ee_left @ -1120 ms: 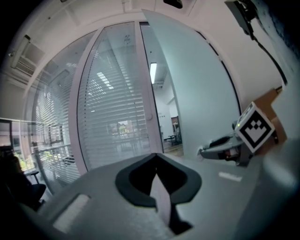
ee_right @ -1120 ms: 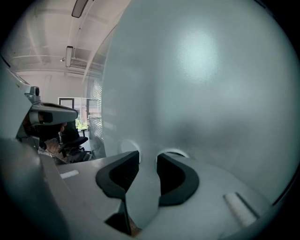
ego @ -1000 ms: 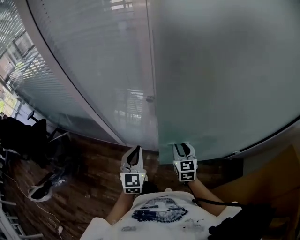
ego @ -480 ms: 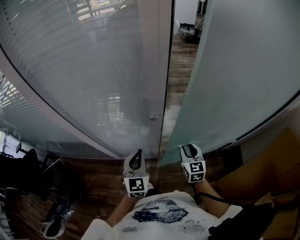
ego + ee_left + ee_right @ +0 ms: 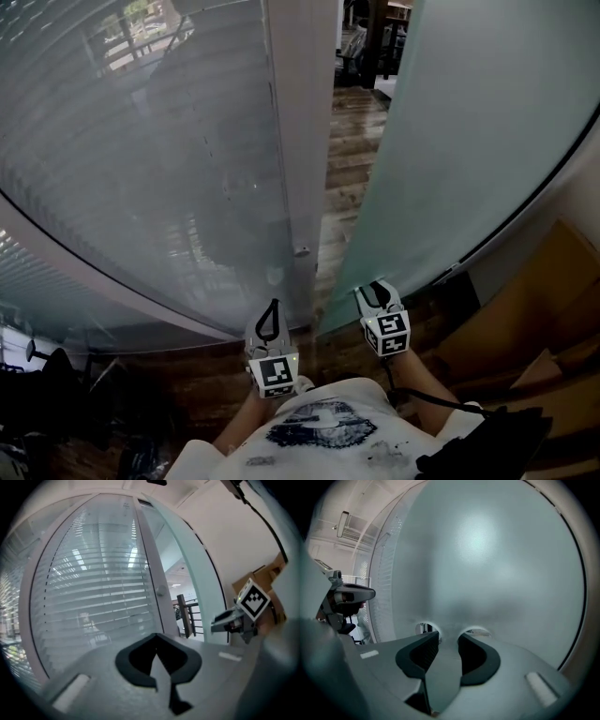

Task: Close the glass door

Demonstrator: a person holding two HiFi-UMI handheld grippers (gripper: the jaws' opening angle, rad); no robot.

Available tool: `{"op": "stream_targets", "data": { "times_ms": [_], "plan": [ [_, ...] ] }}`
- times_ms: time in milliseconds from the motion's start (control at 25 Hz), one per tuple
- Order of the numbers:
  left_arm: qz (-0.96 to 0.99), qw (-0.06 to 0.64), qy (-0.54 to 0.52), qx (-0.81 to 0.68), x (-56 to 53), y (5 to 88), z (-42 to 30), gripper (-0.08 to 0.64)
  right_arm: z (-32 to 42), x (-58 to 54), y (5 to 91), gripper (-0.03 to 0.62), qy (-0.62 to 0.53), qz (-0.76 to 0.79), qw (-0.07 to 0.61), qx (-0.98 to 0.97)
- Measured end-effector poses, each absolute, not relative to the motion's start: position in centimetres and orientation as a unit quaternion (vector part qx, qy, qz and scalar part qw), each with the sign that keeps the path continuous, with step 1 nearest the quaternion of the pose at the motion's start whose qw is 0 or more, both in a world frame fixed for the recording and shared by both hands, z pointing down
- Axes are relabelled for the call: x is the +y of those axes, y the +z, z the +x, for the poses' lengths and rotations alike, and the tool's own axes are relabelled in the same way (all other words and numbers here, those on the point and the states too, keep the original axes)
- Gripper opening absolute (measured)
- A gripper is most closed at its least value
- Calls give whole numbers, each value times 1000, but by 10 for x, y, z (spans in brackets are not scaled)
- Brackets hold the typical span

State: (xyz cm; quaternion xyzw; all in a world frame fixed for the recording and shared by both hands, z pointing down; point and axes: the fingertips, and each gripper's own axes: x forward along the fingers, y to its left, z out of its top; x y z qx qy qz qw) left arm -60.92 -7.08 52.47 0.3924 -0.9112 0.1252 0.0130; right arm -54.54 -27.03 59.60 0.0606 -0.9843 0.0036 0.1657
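- Frosted glass door (image 5: 450,141) stands ajar. A gap between its free edge and the white frame post (image 5: 305,122) shows wooden floor (image 5: 349,150).
- Right gripper (image 5: 375,289): jaws released, nothing between them. The tips are at the door's face near the free edge, apparently touching.
- Left gripper (image 5: 271,306): jaws clenched together and empty, left of the door, facing the post.

The person wears a white T-shirt (image 5: 319,442) with a dark blue printed graphic, while the left tool (image 5: 273,306) and the right tool (image 5: 377,286) are pale grey with black jaw linings, each carrying a white cube (image 5: 275,372) of black square markers, and a thin black cable (image 5: 427,402) trails from the right tool.
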Motion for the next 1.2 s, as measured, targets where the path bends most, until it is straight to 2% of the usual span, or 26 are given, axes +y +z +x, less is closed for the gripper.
{"op": "stream_targets", "data": {
  "times_ms": [360,760,1200],
  "plan": [
    [424,17,129,-896,-97,529,-615,3,-563,-280,595,127,6,84,169,-982],
    [417,38,149,-896,-124,546,-652,3,-601,-305,610,127,10,81,170,-982],
    [420,22,145,-895,-130,531,-654,3,-618,-292,594,127,5,74,156,-985]
  ]
}}
